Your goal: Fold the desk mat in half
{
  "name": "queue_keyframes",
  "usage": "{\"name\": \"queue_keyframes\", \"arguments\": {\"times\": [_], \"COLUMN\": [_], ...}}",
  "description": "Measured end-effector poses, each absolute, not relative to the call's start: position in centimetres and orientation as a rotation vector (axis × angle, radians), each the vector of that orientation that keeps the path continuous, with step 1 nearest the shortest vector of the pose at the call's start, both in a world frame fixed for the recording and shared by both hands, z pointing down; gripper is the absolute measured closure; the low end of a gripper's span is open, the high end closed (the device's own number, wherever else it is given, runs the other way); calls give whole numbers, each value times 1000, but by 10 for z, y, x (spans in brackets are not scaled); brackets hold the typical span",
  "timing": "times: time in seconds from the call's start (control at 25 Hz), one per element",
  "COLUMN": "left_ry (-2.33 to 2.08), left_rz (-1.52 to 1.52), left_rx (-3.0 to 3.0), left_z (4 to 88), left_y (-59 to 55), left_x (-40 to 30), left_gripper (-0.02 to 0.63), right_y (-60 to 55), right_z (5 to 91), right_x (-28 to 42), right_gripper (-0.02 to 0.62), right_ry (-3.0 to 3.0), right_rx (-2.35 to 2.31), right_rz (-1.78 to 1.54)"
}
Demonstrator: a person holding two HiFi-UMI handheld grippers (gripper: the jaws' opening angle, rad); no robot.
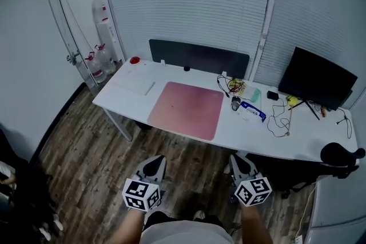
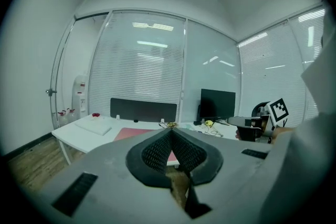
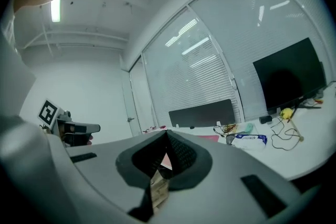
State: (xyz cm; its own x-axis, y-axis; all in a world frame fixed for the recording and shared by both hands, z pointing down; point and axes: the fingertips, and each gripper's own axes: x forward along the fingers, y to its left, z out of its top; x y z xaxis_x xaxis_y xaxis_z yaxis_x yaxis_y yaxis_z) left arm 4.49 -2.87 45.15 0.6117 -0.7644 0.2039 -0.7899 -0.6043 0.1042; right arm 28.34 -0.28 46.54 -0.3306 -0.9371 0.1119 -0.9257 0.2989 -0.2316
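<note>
**Operator:** State the position of the desk mat.

**Inspector:** The pink desk mat [image 1: 186,110] lies flat and unfolded on the white counter [image 1: 251,135]. Its near edge runs close to the front edge of the counter. A flat white board [image 1: 133,84] lies just to its left. To its right are a tangle of cables [image 1: 279,121] and a blue-and-white packet [image 1: 252,111]. A dark divider panel [image 1: 199,58] stands along the back edge of the counter, behind the mat.

**Operator:** State the condition of the left hand-held gripper.

**Inspector:** The left hand-held gripper [image 1: 155,160] has its jaws brought together, tips meeting, with nothing between them. It is over the wood floor [image 1: 194,151], well apart from the counter, and points toward the mat.

**Operator:** And the right unit?

**Inspector:** The right hand-held gripper [image 1: 241,159] is in the same condition: jaws together, tips in contact, nothing held. It is level with the left unit and also well apart from the counter. Neither unit touches the mat.

**Operator:** List other items in view.

**Inspector:** A dark monitor [image 1: 316,78] stands at the right end of the counter. A water dispenser [image 1: 103,24] stands by the wall at the left. A black office chair [image 1: 342,155] is at the right.
</note>
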Motion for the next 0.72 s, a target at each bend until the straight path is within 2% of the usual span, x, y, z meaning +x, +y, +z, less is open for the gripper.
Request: {"name": "queue_keyframes", "arguments": {"times": [0.36, 0.72], "left_ry": [-1217, -968], "left_rz": [202, 155], "left_rx": [2660, 2753], "left_z": [472, 473], "left_y": [-114, -245], "left_x": [43, 12], "left_gripper": [595, 595], "right_y": [-66, -167], "right_z": [495, 510], "right_x": [287, 233], "right_gripper": [545, 543], "right_ry": [2438, 2300], "right_rx": [-1910, -2123], "right_rz": [-508, -528]}}
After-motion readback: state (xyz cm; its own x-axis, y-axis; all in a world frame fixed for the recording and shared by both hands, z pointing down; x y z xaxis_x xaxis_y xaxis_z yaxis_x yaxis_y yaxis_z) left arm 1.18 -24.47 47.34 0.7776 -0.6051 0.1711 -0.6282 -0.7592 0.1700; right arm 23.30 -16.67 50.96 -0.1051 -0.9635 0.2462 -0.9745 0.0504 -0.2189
